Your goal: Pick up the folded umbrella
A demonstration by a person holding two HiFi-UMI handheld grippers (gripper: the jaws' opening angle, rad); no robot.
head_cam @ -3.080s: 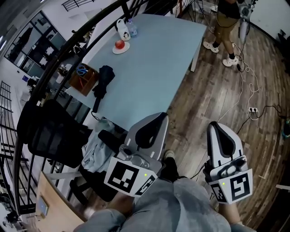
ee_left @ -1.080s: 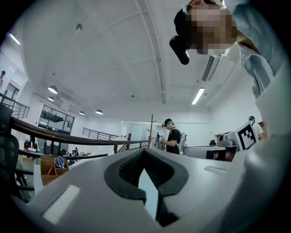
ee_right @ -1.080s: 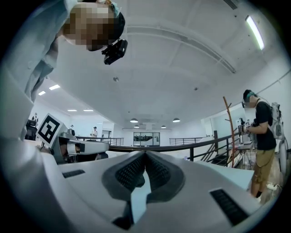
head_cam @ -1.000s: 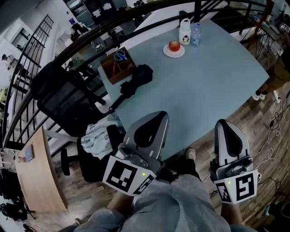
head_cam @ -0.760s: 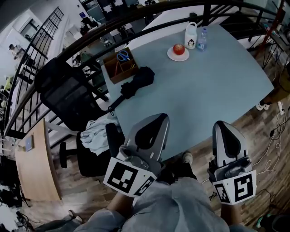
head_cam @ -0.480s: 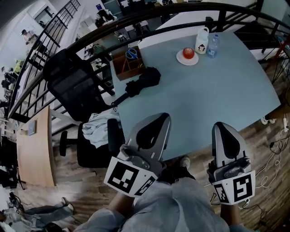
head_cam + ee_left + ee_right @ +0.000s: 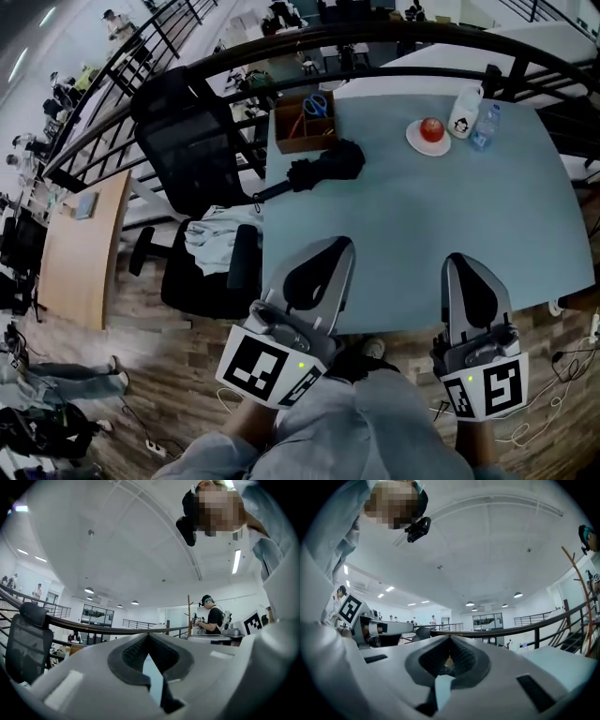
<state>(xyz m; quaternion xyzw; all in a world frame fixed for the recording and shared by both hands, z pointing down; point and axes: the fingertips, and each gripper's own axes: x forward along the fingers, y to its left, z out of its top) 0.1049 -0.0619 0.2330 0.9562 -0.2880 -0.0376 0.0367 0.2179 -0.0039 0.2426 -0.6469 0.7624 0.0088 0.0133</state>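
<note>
Two claws sit low in the frame, the left claw and the right claw. Both are clenched and hold nothing. One umbrella lies on the table, upper middle, beside one box.

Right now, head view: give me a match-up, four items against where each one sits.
Items:
1. umbrella
2. scissors
3. apple
4. cloth

Places:
A. on the plate
B. on the chair
C. flat on the table, beside the box
D. in the box

Pairs: 1-C, 2-D, 3-A, 4-B
</note>
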